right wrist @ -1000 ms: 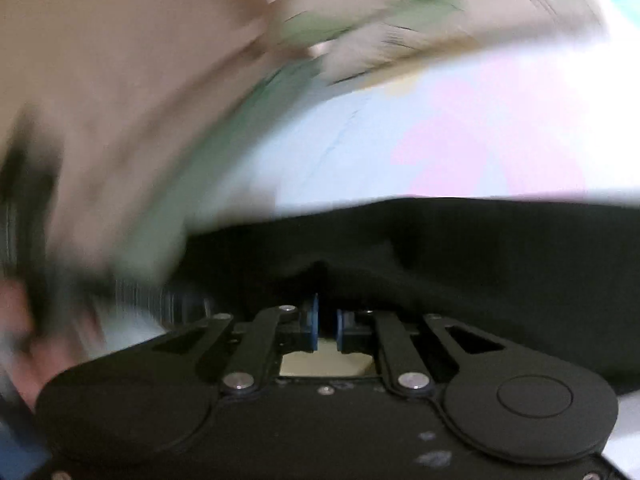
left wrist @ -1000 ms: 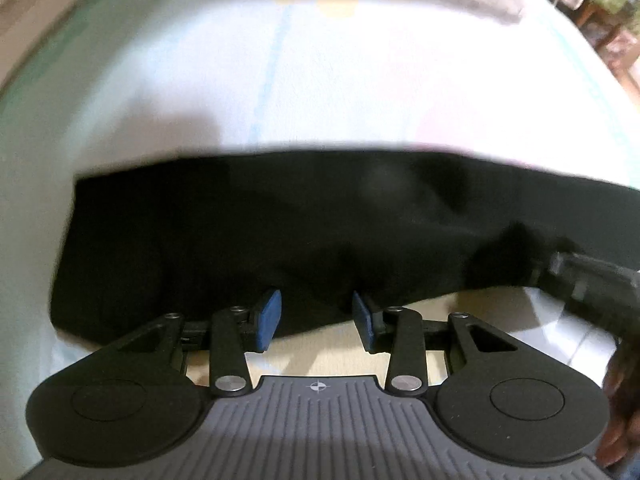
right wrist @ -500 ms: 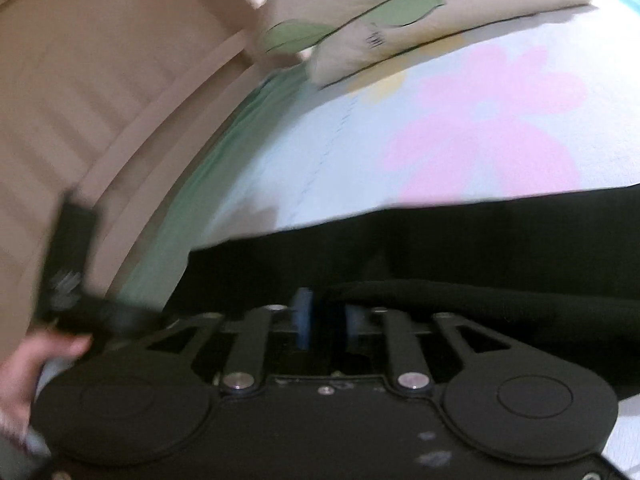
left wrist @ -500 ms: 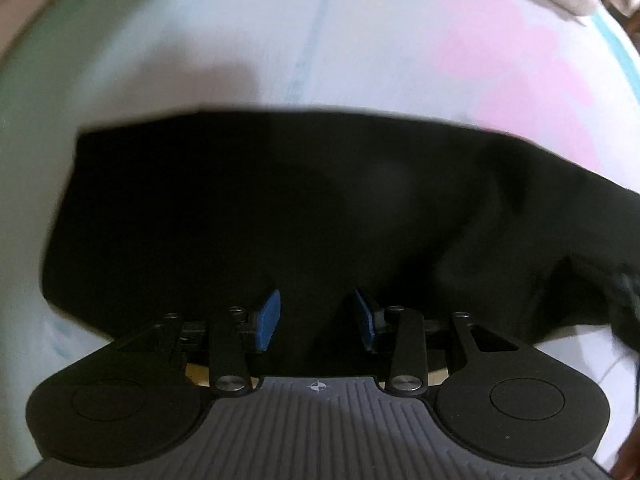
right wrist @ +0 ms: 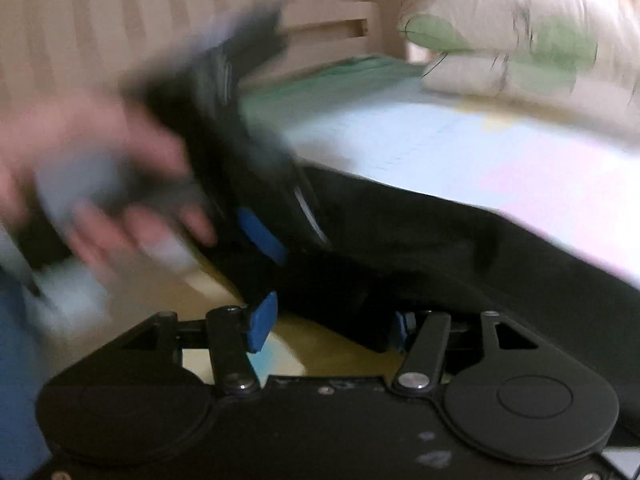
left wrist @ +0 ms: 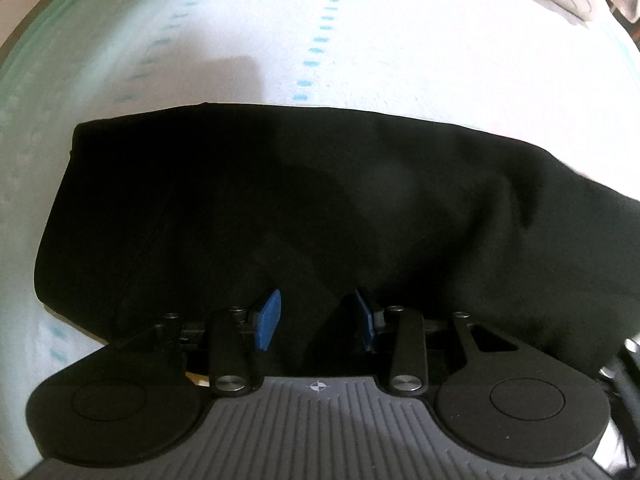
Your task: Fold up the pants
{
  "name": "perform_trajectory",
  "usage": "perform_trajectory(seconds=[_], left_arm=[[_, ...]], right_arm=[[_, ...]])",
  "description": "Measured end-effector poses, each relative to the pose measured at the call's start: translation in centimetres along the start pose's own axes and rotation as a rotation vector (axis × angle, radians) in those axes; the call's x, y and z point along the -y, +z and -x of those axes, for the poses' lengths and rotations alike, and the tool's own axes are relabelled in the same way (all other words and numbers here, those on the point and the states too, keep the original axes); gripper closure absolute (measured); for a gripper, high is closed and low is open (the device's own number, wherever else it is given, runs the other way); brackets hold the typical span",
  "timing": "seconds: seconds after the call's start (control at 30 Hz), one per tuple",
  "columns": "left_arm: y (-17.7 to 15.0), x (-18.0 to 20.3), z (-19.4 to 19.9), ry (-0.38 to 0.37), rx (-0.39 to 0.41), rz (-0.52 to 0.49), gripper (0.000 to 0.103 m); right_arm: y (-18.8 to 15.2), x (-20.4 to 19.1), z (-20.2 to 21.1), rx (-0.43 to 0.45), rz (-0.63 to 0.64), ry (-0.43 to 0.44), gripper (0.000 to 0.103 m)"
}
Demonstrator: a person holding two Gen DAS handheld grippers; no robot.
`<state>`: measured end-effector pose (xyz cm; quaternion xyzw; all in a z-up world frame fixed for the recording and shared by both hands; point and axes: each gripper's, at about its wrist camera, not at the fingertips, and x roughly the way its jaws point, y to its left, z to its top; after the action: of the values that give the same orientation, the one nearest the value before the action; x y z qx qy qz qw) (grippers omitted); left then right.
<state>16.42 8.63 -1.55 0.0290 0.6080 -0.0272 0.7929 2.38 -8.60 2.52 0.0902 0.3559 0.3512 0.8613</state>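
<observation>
The pants (left wrist: 320, 200) are black cloth, matt and smooth, with soft creases. The bed sheet (left wrist: 360, 52) beneath is pale printed cloth with a fine grainy weave and dashed blue lines. The left gripper (left wrist: 316, 316) has a matt black plastic body, a ribbed grey plate, shiny metal rivets and blue rubbery pads (left wrist: 267, 319). The right gripper (right wrist: 328, 320) is matt black plastic too, scuffed with pale specks. Far off, the pillow (right wrist: 512, 40) is leaf-printed cloth, and the headboard (right wrist: 328, 24) looks like light, smooth wood.
</observation>
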Motion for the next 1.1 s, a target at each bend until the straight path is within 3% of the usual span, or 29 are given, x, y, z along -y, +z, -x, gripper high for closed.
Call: perform_trajectory(seconds=[0.07, 0.13, 0.23, 0.5, 0.6, 0.67, 0.77, 0.87, 1.0, 1.1], left_arm=[[0.3, -0.2, 0.1, 0.002, 0.0, 0.01, 0.064], [0.5, -0.4, 0.2, -0.001, -0.008, 0.02, 0.064], [0.5, -0.8, 0.3, -0.001, -0.013, 0.011, 0.064], [1.1, -1.0, 0.1, -0.02, -0.014, 0.023, 0.064], [0.7, -1.2, -0.2, -0.02, -0.015, 0.021, 0.064], [0.7, -1.5, -0.1, -0.027, -0.012, 0.025, 0.064], [0.7, -1.7, -0.2, -0.031, -0.005, 0.037, 0.064], [1.0, -1.2, -0.9, -0.016, -0.025, 0.019, 0.064], [0.9, -0.7, -1.0, 0.002, -0.014, -0.012, 0.064], [0.9, -0.9, -1.0, -0.008, -0.007, 0.013, 0.064]], right_arm=[[1.5, 3.3, 1.7, 0.084, -0.296, 0.213, 0.042], [1.6, 4.6, 1.7, 0.101, -0.386, 0.209, 0.042], [1.0, 3.9, 1.1, 0.047, -0.256, 0.07, 0.042], [-2.3, -2.1, -0.6, -0.054, 0.126, -0.067, 0.046], [-3.7, -3.8, -2.8, -0.11, 0.287, -0.222, 0.085], [-3.9, -3.5, -3.3, -0.163, 0.243, -0.201, 0.087], [-4.1, -3.3, -2.1, -0.176, 0.121, -0.079, 0.088], [-5.0, -4.1, -2.4, -0.207, 0.174, -0.123, 0.087], [-4.1, -3.7, -0.1, -0.219, 0.095, -0.088, 0.077], [-2.5, -2.9, 3.9, -0.153, 0.058, -0.071, 0.064]])
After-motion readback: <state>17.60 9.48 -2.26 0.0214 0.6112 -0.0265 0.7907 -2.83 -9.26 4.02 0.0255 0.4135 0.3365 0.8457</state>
